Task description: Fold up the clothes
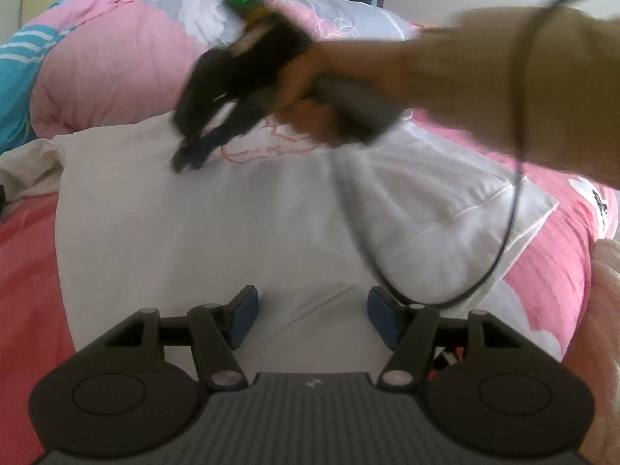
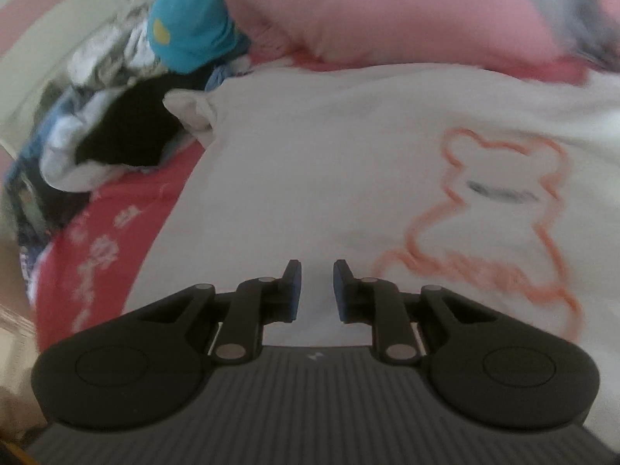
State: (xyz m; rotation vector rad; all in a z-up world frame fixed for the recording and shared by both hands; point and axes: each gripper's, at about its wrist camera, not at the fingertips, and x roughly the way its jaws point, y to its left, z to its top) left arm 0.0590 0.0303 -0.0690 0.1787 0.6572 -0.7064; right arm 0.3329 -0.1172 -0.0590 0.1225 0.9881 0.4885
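We see a white shirt [image 1: 217, 232] with an orange bear outline [image 2: 500, 217] spread flat on the pink bed [image 1: 27, 271]. Left gripper [image 1: 312, 316] hangs over its near part, fingers wide apart, holding nothing. Right gripper [image 2: 317, 290] over the shirt near the bear, fingers narrowly apart, nothing between them. Clothes pile [image 2: 112, 124] lies beside the shirt.

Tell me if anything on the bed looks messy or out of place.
A heap of crumpled clothes lies unfolded beside the white shirt. A black cable trails across that shirt, near the left claw.
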